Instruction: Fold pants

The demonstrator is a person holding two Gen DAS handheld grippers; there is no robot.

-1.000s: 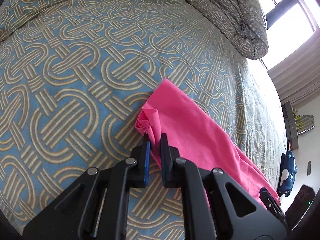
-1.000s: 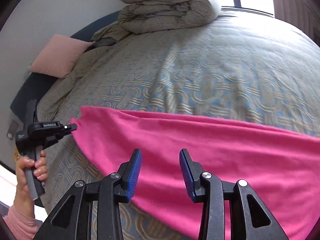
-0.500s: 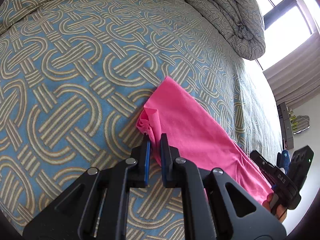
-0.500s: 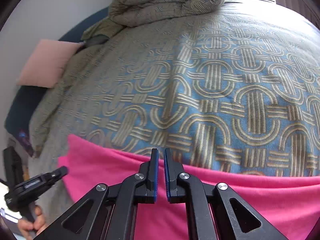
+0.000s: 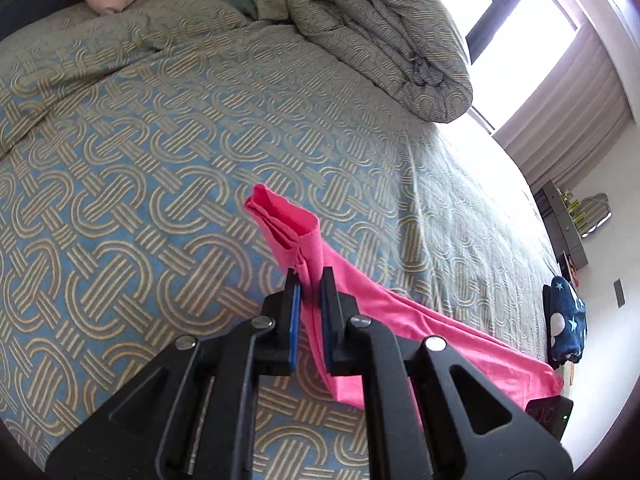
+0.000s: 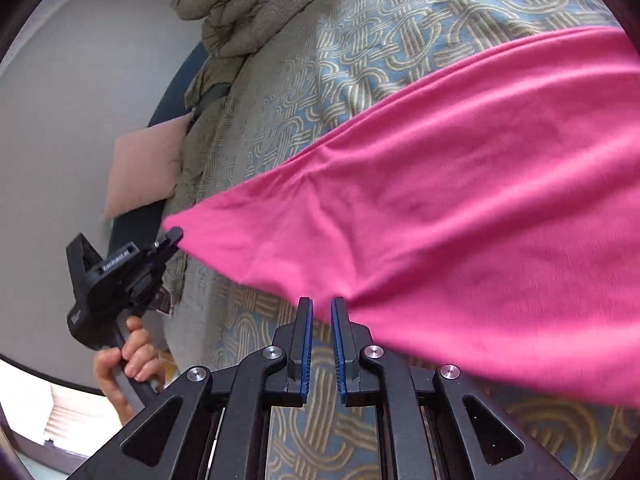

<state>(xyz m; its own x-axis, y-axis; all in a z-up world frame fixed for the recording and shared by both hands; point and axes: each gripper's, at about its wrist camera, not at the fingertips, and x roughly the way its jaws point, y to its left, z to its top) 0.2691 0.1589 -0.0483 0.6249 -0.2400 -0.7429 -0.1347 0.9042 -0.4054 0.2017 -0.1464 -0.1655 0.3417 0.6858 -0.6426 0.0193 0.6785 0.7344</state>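
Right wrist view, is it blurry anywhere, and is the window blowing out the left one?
Right wrist view: the pink pants smear toward the right edge, while the right claw stays sharp. Left wrist view: the window is blown out white, glare washes the bedspread below it; fisheye bends both.

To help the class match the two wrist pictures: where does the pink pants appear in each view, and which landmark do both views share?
Left wrist view: the pink pants run from centre to lower right, one end pinched in the left gripper.
Right wrist view: they fill the right half, stretched between the right gripper and the left gripper at left.
Shared landmark: the bundled duvet at the top.
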